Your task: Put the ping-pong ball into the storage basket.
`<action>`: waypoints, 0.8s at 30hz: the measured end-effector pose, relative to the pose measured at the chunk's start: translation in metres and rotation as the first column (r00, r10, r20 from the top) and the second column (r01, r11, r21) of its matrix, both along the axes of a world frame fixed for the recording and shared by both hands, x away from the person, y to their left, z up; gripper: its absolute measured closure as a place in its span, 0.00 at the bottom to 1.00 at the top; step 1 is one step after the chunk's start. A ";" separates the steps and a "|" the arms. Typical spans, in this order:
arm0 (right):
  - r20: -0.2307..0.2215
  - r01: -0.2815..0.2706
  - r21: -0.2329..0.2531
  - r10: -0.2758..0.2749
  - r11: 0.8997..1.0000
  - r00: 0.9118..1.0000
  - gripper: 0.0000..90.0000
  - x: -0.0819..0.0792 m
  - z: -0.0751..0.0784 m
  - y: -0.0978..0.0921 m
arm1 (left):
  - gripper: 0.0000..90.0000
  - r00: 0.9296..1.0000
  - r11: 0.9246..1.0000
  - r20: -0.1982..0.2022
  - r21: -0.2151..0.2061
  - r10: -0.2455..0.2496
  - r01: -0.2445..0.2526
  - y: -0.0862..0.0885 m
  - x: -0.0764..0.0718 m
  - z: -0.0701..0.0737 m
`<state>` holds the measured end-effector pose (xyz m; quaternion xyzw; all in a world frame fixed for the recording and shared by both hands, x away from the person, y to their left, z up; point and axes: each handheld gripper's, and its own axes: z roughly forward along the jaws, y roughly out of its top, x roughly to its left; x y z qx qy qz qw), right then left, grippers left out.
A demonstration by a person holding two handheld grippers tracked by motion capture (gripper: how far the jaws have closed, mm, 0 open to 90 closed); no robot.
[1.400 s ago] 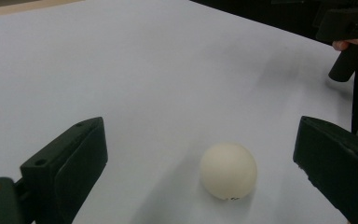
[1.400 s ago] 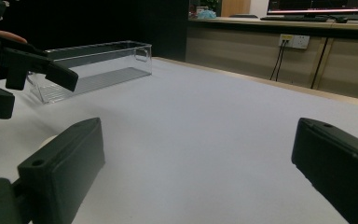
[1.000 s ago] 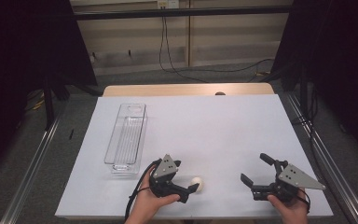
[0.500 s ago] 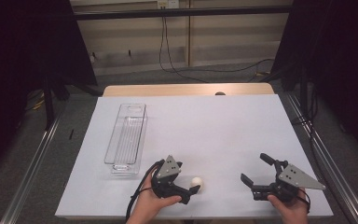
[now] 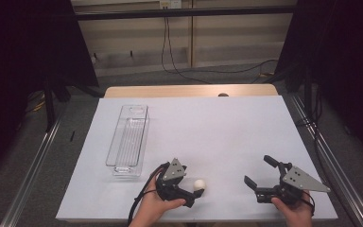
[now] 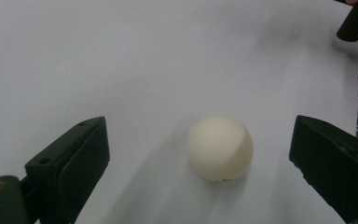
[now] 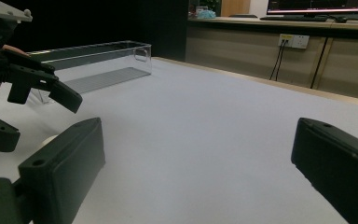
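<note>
A small cream-white ball [image 5: 199, 184] lies on the white-covered counter [image 5: 227, 127] near its front edge, and the left gripper [image 5: 192, 192] has closed in on it over the last second: earlier its fingers [image 6: 70, 158] stood just short of the ball, and now they straddle it. In the left gripper view the ball [image 6: 220, 147] sits between the two black fingers, spread wide, with a clear gap on each side, a little nearer the far one; nothing is clenched yet and the ball rests on the counter untouched. That shift suggests the approach is done and the grasp itself comes next, so the fingers likely need only to close evenly around the ball, taking care not to nudge it, since a light round ball will roll at the slightest off-centre touch. The right gripper [image 5: 260, 179] hovers well apart at the front right of the counter, unchanged from a second ago, its fingers [image 7: 60, 172] released and holding nothing. A long clear plastic tray [image 5: 127, 140] stands empty to the back left of the ball, a probable place for it to go.
</note>
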<state>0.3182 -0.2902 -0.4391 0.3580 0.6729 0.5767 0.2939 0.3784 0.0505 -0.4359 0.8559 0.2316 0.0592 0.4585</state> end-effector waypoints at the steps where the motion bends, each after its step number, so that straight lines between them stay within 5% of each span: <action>1: -0.002 0.004 0.003 -0.004 1.000 1.000 0.02 0.000 0.000 0.000 | 0.06 1.000 1.000 -0.002 0.006 0.003 -0.003 -0.001 0.000 -0.001; 10: -0.001 -0.001 0.002 0.001 1.000 1.000 0.02 0.000 0.000 0.000 | 0.09 1.000 0.999 -0.012 0.033 -0.013 0.013 -0.005 0.001 -0.004; 22: -0.006 0.000 0.001 0.000 1.000 1.000 0.02 0.000 0.000 0.000 | 0.24 0.999 0.997 -0.016 0.058 -0.046 0.047 -0.010 0.001 -0.007; 24: -0.006 -0.002 -0.002 0.002 1.000 1.000 0.02 0.000 0.000 -0.001 | 0.25 0.999 0.994 -0.016 0.093 -0.051 0.053 -0.010 0.001 -0.005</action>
